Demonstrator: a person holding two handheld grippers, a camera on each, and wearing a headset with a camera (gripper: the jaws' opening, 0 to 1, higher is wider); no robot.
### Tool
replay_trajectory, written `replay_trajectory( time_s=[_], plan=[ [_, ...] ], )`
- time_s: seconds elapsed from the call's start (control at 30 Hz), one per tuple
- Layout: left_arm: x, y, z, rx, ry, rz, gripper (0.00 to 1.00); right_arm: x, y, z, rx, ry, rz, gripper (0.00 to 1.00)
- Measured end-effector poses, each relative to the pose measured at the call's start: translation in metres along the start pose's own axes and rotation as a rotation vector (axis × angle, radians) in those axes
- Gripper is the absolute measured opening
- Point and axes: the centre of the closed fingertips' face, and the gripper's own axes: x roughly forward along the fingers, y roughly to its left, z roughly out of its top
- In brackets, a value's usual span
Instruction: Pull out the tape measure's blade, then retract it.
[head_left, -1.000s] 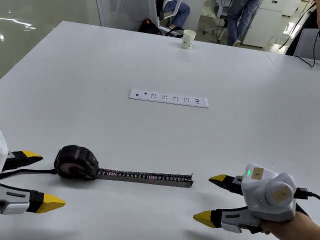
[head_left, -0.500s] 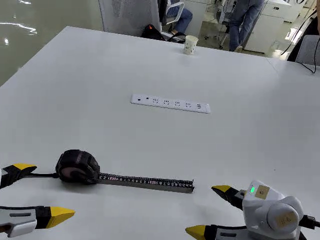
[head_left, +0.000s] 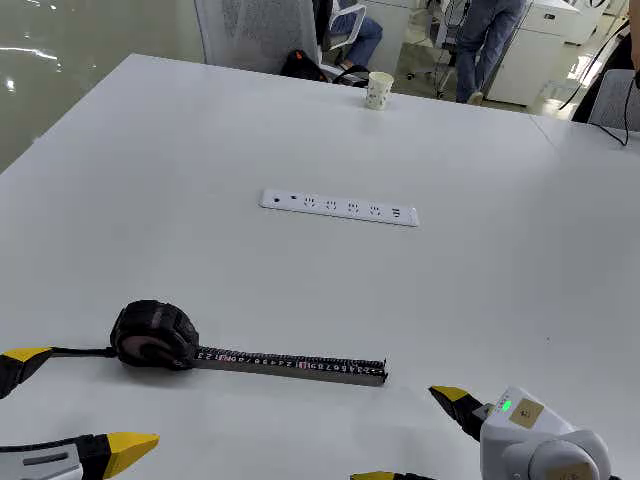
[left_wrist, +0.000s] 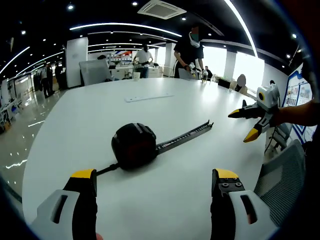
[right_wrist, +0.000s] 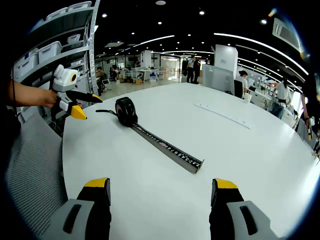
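Tape measure sits on the white bench at eight o'clock in the head view, its blade drawn out toward three o'clock, so retracting looks next. Left tongs gape empty at its seven o'clock, likely to steady it; right tongs, also spread and empty, wait at five o'clock off the blade's tip

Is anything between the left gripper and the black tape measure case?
Nothing visible: only bare white table and the case's thin black strap lie between the open left gripper and the round black tape measure case.
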Motion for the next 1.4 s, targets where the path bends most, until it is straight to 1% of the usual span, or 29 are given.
replay_trajectory(
  time_s=[0.07,0.17,0.2,0.27,0.37,0.47,0.53,0.63,0.7,0.87,1.0,1.1,1.2,1.3,1.4],
  plan=[
    [0.001,-0.002,-0.002,-0.002,0.005,0.002,0.94,0.0,0.003,0.001,0.006,-0.004,0.001,0.82],
    [0.0,-0.003,-0.002,-0.009,0.001,0.012,0.97,0.001,0.005,0.003,0.009,-0.011,-0.014,0.84],
    [0.0,-0.004,-0.001,-0.013,-0.003,0.018,0.98,0.001,0.004,0.004,0.022,-0.018,-0.026,0.87],
    [-0.001,-0.005,0.0,-0.019,-0.01,0.03,0.99,0.0,0.003,0.007,0.025,-0.027,-0.05,0.89],
    [-0.002,-0.004,0.002,-0.017,-0.022,0.058,0.99,0.0,0.002,0.009,0.04,-0.031,-0.065,0.92],
    [-0.003,-0.004,0.004,-0.027,-0.028,0.064,0.99,0.001,0.005,0.011,0.054,-0.035,-0.066,0.93],
    [-0.004,-0.002,0.005,-0.036,-0.028,0.08,0.99,0.002,0.007,0.011,0.061,-0.035,-0.067,0.94],
    [-0.004,-0.004,0.008,-0.054,-0.032,0.086,0.99,0.004,0.009,0.012,0.067,-0.034,-0.078,0.96],
    [-0.004,-0.006,0.011,-0.06,-0.03,0.096,0.99,0.004,0.01,0.014,0.086,-0.041,-0.081,0.96],
    [-0.001,-0.011,0.017,-0.077,-0.029,0.108,0.99,0.004,0.014,0.02,0.094,-0.052,-0.096,0.97],
    [0.0,-0.015,0.022,-0.08,-0.039,0.113,0.99,0.004,0.018,0.02,0.102,-0.052,-0.103,0.97],
    [-0.001,-0.016,0.024,-0.084,-0.038,0.126,0.99,0.002,0.02,0.023,0.11,-0.057,-0.109,0.97],
    [-0.003,-0.014,0.024,-0.095,-0.035,0.142,0.99,0.001,0.021,0.025,0.113,-0.06,-0.113,0.97],
    [-0.003,-0.014,0.024,-0.105,-0.029,0.145,0.99,0.0,0.022,0.027,0.114,-0.064,-0.113,0.97],
    [-0.003,-0.014,0.024,-0.1,-0.027,0.148,0.99,0.0,0.023,0.028,0.114,-0.064,-0.111,0.97]
  ],
)
